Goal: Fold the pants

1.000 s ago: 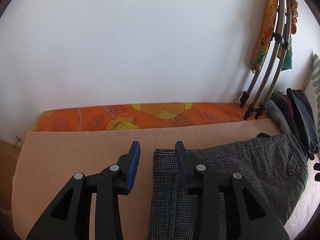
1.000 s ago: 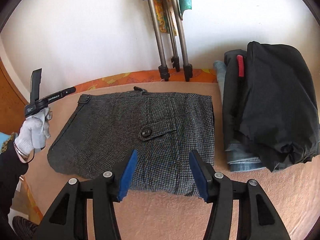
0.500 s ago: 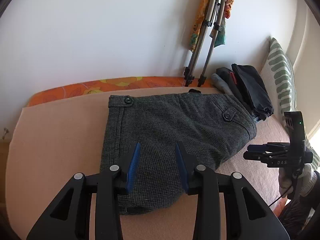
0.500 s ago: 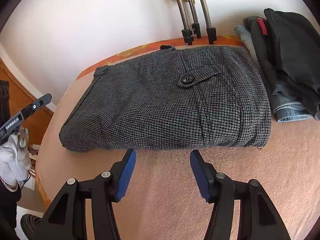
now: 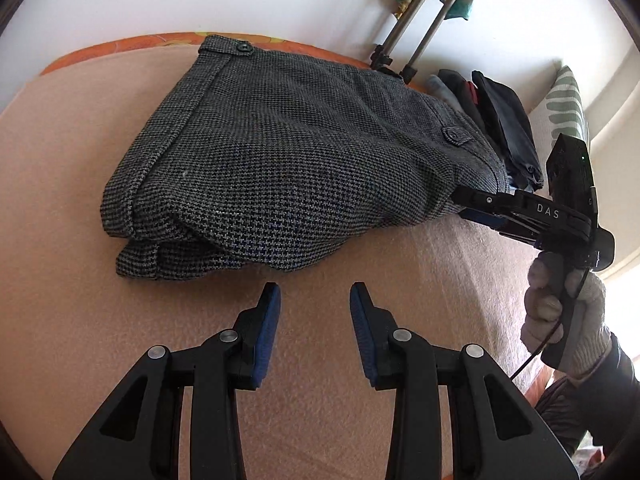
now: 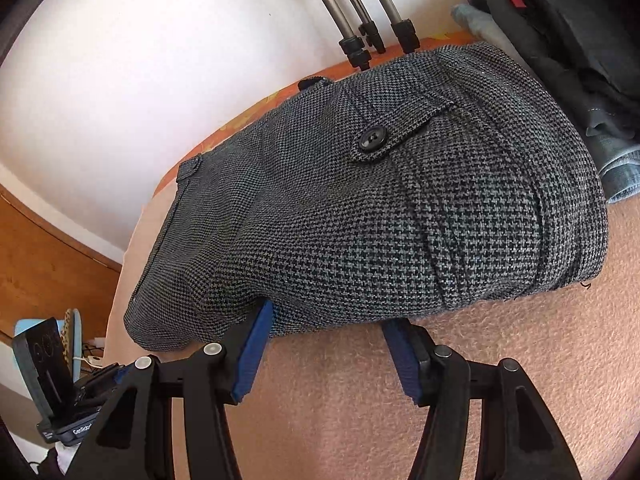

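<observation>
pants (image 5: 288, 152) folded; left claw (image 5: 315, 296) released; right claw (image 6: 328, 322) spread at hem, "das" lettering.

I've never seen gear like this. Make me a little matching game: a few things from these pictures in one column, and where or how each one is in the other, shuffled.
Things:
1. checked pants
2. left gripper
3. right gripper
4. pile of dark clothes

States:
a. stacked beside the pants, by the wall
b. open, fingers at the pants' near edge
c. folded into a bundle on the pink blanket
d. open over bare blanket, short of the pants

Pairs: 1-c, 2-d, 3-b, 4-a
</observation>
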